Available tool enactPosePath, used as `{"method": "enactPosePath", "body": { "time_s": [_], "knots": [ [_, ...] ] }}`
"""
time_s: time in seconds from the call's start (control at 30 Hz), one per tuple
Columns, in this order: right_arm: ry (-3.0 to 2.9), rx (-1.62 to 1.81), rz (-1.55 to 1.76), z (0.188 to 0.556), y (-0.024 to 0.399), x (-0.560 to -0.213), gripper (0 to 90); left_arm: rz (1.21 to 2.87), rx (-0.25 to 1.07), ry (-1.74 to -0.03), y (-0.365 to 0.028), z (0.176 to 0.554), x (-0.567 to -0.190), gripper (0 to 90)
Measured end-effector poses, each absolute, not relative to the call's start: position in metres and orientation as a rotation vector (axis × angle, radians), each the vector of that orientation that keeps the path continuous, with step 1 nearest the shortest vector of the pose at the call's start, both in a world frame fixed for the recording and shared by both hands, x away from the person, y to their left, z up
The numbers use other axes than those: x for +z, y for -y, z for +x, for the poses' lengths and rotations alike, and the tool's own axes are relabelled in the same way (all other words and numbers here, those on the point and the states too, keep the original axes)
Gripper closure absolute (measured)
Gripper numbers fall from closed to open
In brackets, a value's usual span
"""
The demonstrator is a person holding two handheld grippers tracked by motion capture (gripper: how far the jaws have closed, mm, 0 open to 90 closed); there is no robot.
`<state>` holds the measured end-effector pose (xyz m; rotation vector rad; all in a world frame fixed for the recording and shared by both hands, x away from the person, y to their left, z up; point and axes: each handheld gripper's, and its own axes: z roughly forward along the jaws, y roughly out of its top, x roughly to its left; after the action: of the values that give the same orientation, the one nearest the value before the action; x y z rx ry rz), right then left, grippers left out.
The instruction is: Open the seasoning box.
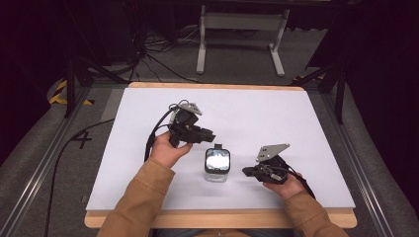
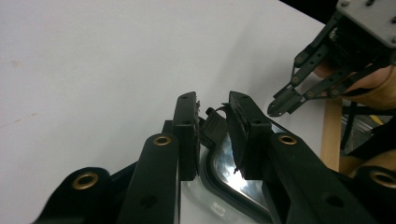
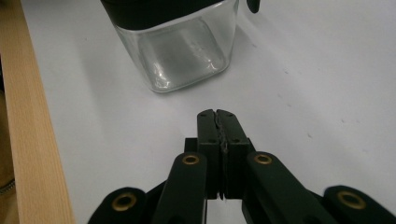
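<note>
Left gripper view: left gripper (image 2: 212,135) jaws half-open astride jar (image 1: 217,165) lid's black tab (image 2: 214,125), not clamped, probably lining up to unlatch; right gripper (image 3: 218,122) fully closed, empty, just short of the jar.

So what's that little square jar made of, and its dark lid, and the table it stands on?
The jar looks like clear glass: see-through walls with bright glints. Its lid seems a black plastic frame, matte, around a shiny clear window, with a small tab. The table has a matte white top; its pale grained edge looks like wood.
</note>
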<state>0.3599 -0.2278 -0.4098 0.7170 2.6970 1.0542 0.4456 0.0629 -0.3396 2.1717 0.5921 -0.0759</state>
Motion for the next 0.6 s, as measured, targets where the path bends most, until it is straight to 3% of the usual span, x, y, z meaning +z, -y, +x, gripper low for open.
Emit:
{"method": "enactPosePath", "body": {
  "time_s": [0.23, 0.6],
  "knots": [
    [-2.678, 1.053, 0.752, 0.355, 0.237, -0.410, 89.5, 2.209, -0.116, -0.605, -0.044, 0.455, -0.351, 73.9],
    [-2.678, 1.050, 0.749, 0.354, 0.237, -0.411, 89.2, 2.254, -0.176, -0.607, -0.041, 0.460, -0.359, 82.4]
  ]
}}
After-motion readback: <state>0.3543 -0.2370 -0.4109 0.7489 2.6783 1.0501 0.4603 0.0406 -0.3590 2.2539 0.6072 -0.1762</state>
